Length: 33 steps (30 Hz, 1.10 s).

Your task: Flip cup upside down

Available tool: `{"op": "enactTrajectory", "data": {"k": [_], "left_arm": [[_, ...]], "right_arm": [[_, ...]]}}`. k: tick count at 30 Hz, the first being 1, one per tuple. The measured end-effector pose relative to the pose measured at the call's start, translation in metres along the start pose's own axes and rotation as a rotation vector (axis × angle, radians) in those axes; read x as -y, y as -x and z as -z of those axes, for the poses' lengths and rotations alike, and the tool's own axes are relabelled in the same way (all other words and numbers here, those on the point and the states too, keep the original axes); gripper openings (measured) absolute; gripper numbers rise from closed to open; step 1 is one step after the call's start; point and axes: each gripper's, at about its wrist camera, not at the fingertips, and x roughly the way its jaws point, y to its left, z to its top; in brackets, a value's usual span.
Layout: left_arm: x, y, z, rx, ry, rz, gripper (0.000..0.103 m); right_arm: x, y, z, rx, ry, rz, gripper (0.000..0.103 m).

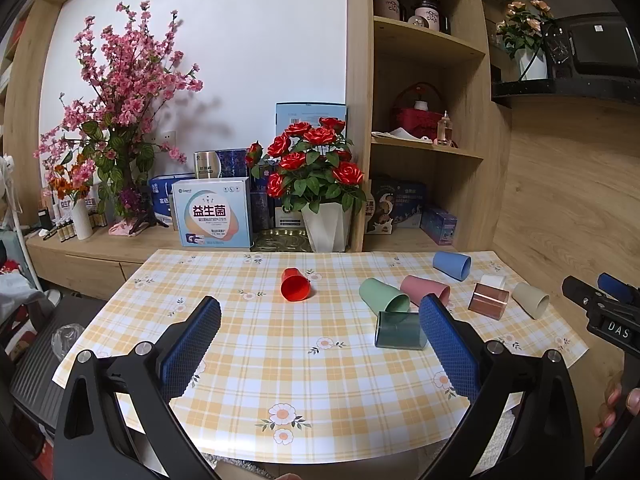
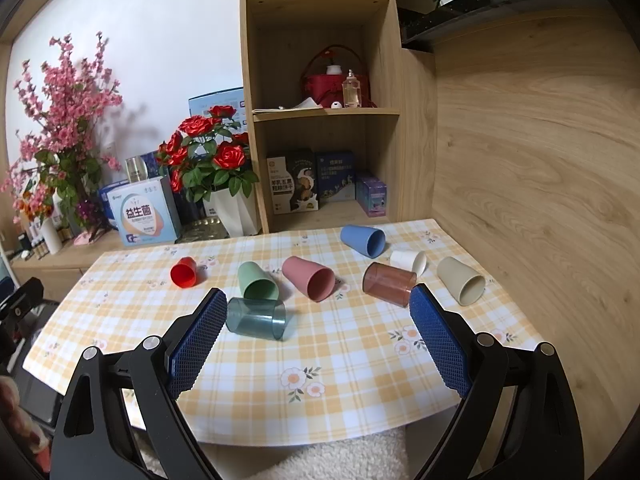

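Nearest to me, at the bottom of each wrist view, both tools hang above the near edge of the counter (image 2: 248,400) with its yellow checked cloth; the left gripper (image 1: 320,344) has its blue fingers (image 1: 192,352) spread wide and grasping nothing; the right gripper (image 2: 316,336) is released as well, its fingers (image 2: 440,344) far apart and empty.

Just beyond, in the lower middle of the right wrist view, the clear teal cup (image 2: 256,318) lies on its side, its mouth toward the right of the frame; it is close beside the left finger of the right gripper, and I cannot tell if they touch. Behind it lie the green cup (image 2: 256,280), the pink cup (image 2: 308,278) and the clear brown cup (image 2: 390,282); at the left is the small red cup (image 2: 184,272), at the right the beige cup (image 2: 460,280); farthest are the small white cup (image 2: 408,260) and the blue cup (image 2: 362,240). All of them lie on the side.

I judge these cups to be light, stiff plastic with smooth walls, so a lying one may roll or slip when it is pushed; I would take the teal one across the middle of its wall, one finger on each side, then turn it so the mouth goes down; a gentle squeeze seems enough.
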Motion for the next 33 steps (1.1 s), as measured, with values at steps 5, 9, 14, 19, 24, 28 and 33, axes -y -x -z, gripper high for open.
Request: {"op": "enactTrajectory", "data": {"k": [5, 9, 14, 19, 24, 28, 33], "left_arm": [[-0.0006, -0.0002, 0.0004, -0.004, 0.000, -0.003, 0.097], [-0.0008, 0.0004, -0.0006, -0.002, -0.001, -0.003, 0.097], [-0.0002, 0.0008, 0.0000, -0.002, -0.002, -0.002, 0.097], [-0.0001, 0.0006, 0.0000, -0.004, -0.003, -0.003, 0.097], [-0.0002, 0.0005, 0.0002, -0.002, -0.002, -0.001, 0.097], [0.0005, 0.0003, 0.0021, -0.010, -0.002, -0.003, 0.097], [-0.0016, 0.0012, 0.0024, -0.009, 0.004, -0.003, 0.097]], "right_arm": [[-0.0005, 0.0006, 0.0005, 0.001, -0.002, 0.002, 0.089], [0.0002, 0.0005, 0.0003, 0.001, -0.003, 0.000, 0.089], [0.0005, 0.0014, 0.0008, -0.003, -0.005, 0.000, 0.089], [0.0008, 0.0015, 0.0009, -0.005, -0.007, -0.001, 0.089], [0.0007, 0.0014, 0.0010, -0.005, -0.007, 0.000, 0.089], [0.0010, 0.0006, 0.0030, -0.011, -0.009, -0.001, 0.089], [0.0013, 0.0001, 0.0033, -0.015, -0.013, 0.001, 0.089]]}}
